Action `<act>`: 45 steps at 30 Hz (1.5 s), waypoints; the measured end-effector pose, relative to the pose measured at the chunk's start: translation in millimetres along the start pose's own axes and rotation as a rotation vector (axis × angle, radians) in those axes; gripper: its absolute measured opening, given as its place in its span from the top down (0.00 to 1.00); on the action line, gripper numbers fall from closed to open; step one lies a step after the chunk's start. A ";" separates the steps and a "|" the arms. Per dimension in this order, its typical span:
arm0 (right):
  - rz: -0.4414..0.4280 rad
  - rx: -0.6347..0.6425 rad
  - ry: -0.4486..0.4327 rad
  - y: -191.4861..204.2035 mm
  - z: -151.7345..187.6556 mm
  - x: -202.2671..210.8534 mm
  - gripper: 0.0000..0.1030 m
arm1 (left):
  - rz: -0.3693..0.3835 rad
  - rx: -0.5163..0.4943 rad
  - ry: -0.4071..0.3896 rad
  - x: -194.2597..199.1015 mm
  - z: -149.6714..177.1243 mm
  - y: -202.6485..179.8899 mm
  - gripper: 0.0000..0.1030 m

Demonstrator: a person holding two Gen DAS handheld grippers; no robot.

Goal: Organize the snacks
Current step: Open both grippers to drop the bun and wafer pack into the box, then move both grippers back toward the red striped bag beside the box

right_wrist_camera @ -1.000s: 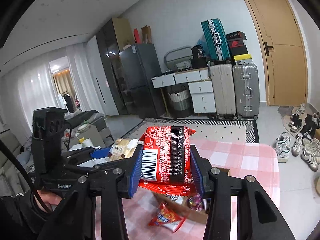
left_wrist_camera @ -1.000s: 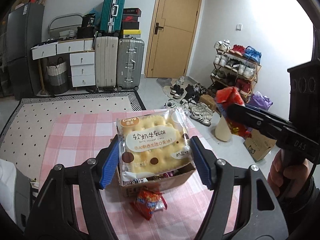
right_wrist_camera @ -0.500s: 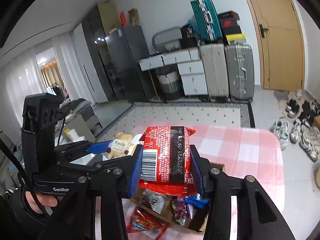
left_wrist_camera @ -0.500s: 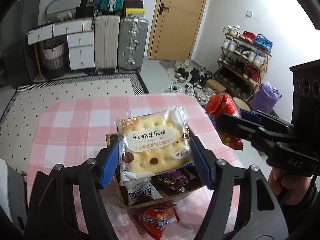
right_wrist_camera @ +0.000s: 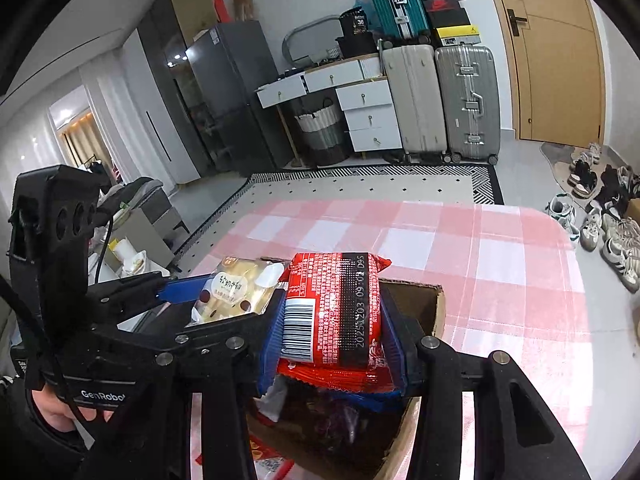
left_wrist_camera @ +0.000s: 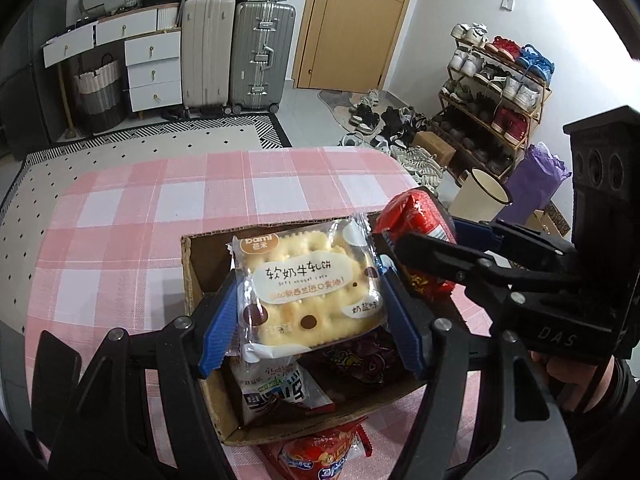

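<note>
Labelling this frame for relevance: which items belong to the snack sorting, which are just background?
In play:
- biscuit pack, left gripper
- red snack pack, right gripper
- cardboard box
- loose red packet

Background:
- suitcases
- shoe rack
- drawers

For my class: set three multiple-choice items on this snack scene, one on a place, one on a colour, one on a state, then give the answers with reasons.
1. Where is the cardboard box?
A. on the checked tablecloth
B. on the shoe rack
C. on the floor rug

2. What colour is the packet in the right gripper?
A. green
B. red
C. white

3. What is the state of the left gripper?
A. open and empty
B. shut on the biscuit packet
C. shut on a cup

Answers:
1 A, pink and white tablecloth shows all round the box.
2 B, its wrapper is red with a barcode.
3 B, both blue pads press the sides of the biscuit packet.
</note>
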State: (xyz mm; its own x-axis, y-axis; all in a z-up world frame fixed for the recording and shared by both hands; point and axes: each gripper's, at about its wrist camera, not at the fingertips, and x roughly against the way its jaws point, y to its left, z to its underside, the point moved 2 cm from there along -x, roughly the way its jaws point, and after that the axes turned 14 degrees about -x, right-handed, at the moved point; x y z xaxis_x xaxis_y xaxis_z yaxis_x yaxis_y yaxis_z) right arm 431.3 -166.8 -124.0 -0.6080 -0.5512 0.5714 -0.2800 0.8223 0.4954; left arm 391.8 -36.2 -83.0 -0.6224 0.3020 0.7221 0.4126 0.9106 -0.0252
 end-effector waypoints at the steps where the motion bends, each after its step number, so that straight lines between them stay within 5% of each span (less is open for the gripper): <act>1: 0.002 -0.002 0.003 -2.4 0.9 -2.7 0.57 | 0.002 0.000 0.001 -3.5 0.7 0.7 0.36; 11: 0.040 0.030 0.001 -0.3 5.5 -4.4 0.54 | -0.003 0.005 -0.010 -6.6 2.0 10.7 0.25; 14: 0.056 0.036 -0.035 4.4 5.9 8.6 0.38 | 0.007 0.013 -0.035 8.7 2.6 11.5 0.21; 25: 0.028 0.043 -0.118 23.7 14.9 62.8 0.36 | -0.032 0.020 -0.084 71.5 14.3 0.0 0.19; 45: -0.071 -0.029 -0.237 58.6 91.8 150.6 0.25 | -0.070 0.047 -0.159 162.7 75.1 -32.9 0.13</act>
State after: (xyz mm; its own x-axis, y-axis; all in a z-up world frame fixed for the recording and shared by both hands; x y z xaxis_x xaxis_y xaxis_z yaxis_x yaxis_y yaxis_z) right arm 255.1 -188.6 -69.0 -0.7460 -0.5561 0.3663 -0.3088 0.7763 0.5496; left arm 227.0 4.2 -16.6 -0.7474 0.2748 0.6049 0.3352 0.9420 -0.0138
